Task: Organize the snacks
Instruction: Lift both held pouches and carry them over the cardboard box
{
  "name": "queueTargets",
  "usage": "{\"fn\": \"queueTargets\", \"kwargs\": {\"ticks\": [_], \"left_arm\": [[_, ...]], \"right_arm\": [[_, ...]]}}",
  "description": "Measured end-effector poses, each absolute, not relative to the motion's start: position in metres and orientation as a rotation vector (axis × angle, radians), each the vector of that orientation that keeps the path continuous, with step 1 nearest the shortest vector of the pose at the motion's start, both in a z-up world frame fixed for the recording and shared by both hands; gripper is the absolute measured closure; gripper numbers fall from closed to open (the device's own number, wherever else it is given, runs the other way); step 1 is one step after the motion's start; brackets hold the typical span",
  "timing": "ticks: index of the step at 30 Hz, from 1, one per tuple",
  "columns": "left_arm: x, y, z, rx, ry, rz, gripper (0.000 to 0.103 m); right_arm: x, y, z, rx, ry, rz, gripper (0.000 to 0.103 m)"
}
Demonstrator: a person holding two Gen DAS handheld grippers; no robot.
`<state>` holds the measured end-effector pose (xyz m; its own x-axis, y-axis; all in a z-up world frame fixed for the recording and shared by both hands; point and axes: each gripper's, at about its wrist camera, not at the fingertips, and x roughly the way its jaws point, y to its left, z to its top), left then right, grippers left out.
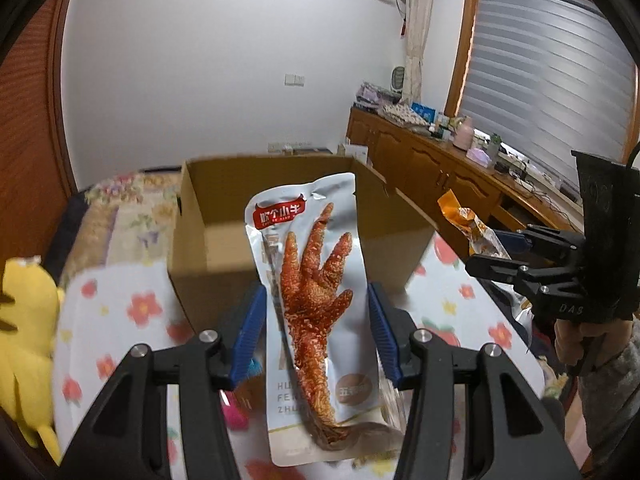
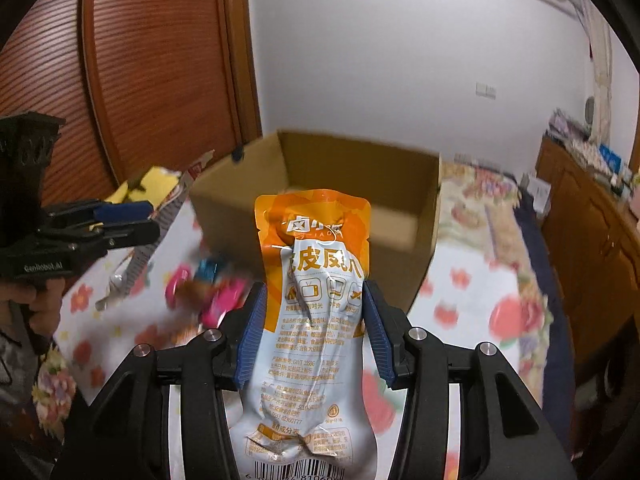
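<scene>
My left gripper [image 1: 317, 304] is shut on a grey chicken-foot snack pack [image 1: 316, 312], held upright in front of an open cardboard box [image 1: 208, 240]. My right gripper [image 2: 313, 308] is shut on an orange and white snack pack [image 2: 316, 312], held in front of the same box [image 2: 400, 188]. In the left wrist view the right gripper [image 1: 492, 252] shows at the right with the orange pack [image 1: 468, 224]. In the right wrist view the left gripper [image 2: 120, 220] shows at the left. Pink and blue small snacks [image 2: 208, 288] lie on the flowered cloth [image 2: 460, 300].
A yellow plush toy [image 1: 24, 328] lies at the left. A wooden sideboard [image 1: 432, 160] with clutter runs along the right under a window. A wooden door [image 2: 152, 72] stands behind the box.
</scene>
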<state>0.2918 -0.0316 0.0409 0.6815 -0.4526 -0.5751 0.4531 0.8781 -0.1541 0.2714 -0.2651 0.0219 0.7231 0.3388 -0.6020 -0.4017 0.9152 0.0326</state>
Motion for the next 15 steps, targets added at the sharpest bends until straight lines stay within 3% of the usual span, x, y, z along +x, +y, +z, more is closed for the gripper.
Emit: {"fn": "queueTargets", "kwargs": {"ticks": [15], "left_arm": [[0.418,-0.047,0.078,0.073,0.591,-0.447,0.052]], "right_arm": [[0.403,-0.248,0.067,-0.093,0.543,0.451,0.054]]}}
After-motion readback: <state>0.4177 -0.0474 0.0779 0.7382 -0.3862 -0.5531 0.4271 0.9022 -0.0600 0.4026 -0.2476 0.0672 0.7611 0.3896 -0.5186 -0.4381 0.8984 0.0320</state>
